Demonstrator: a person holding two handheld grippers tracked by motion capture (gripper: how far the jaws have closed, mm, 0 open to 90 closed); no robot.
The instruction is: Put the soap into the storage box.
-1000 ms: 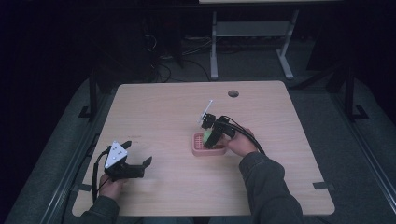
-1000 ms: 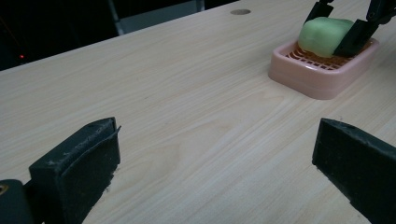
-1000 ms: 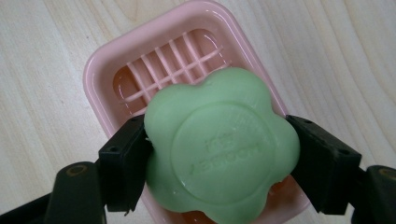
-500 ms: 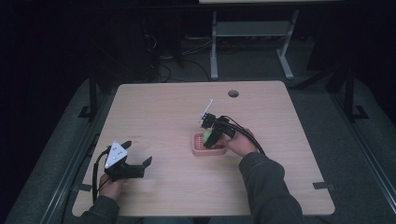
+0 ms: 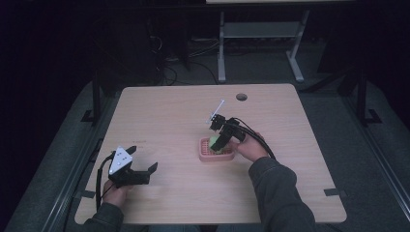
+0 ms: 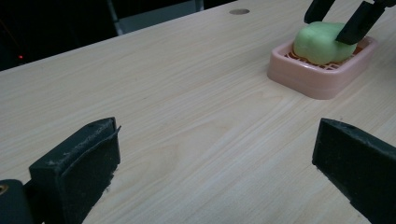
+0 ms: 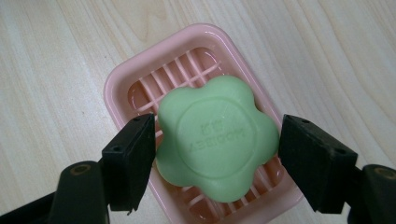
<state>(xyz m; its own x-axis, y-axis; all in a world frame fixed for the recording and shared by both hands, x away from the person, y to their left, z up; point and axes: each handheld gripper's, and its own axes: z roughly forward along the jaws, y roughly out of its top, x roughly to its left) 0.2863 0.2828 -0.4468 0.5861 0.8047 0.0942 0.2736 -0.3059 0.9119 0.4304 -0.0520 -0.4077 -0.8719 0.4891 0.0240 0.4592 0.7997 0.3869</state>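
Note:
A green flower-shaped soap (image 7: pixel 215 140) lies in a pink slatted soap dish (image 7: pixel 126 81) at the table's middle right. My right gripper (image 7: pixel 217 154) reaches down over the dish, with one jaw against each side of the soap. In the high view the same gripper (image 5: pixel 218 142) covers most of the soap (image 5: pixel 213 143) and dish (image 5: pixel 212 156). My left gripper (image 5: pixel 143 159) rests low near the front left of the table, open and holding nothing. Its view looks between its own jaws (image 6: pixel 215 168) across bare wood to the dish (image 6: pixel 317 77) and soap (image 6: pixel 317 42).
The wooden table (image 5: pixel 169 116) has a round cable hole (image 5: pixel 241 96) near its far edge. A thin white stick (image 5: pixel 217 110) rises behind the right gripper. A metal stand (image 5: pixel 261 34) and loose cables lie on the dark floor beyond the table.

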